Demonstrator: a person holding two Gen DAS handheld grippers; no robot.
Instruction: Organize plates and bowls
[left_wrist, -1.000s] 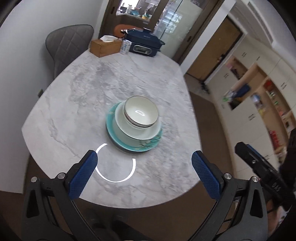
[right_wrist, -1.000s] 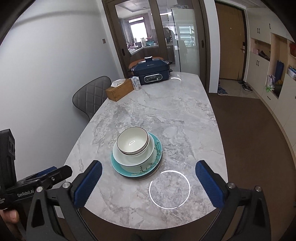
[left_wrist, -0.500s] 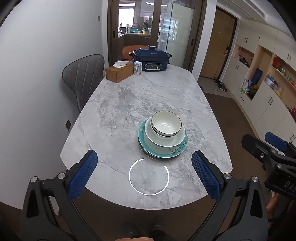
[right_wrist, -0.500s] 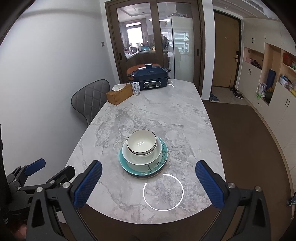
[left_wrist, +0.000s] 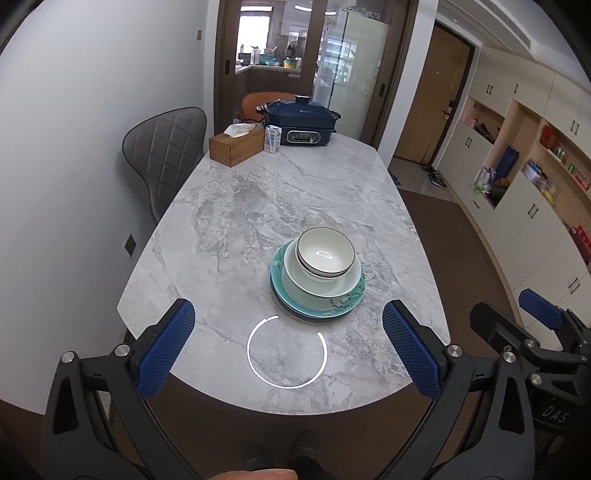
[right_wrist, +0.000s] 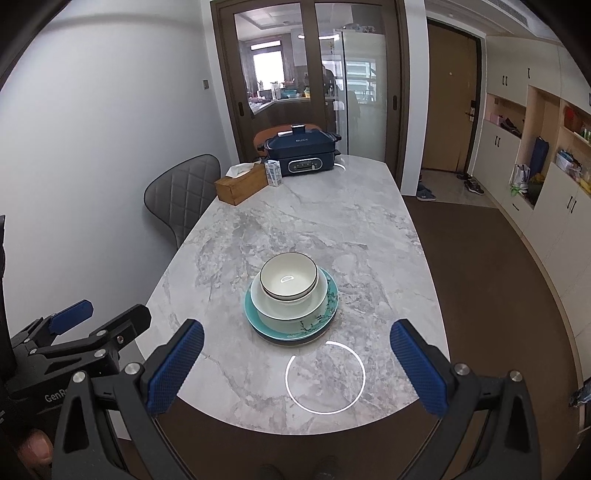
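One stack stands near the front of the marble table: a white bowl with a dark rim nested in a larger pale bowl, on a teal floral plate over a darker plate. My left gripper hangs open in front of the table's near edge, short of the stack, holding nothing. My right gripper is open too, at about the same distance, and empty. Each gripper shows at the edge of the other's view.
At the far end of the table stand a wooden tissue box, a small carton and a dark blue electric cooker. A grey chair stands at the left side. Cabinets and shelves line the right wall.
Both grippers have pulled back and risen from the table, so the stack looks smaller and farther. The left view has swung from tilted to level. The dishes have not moved.
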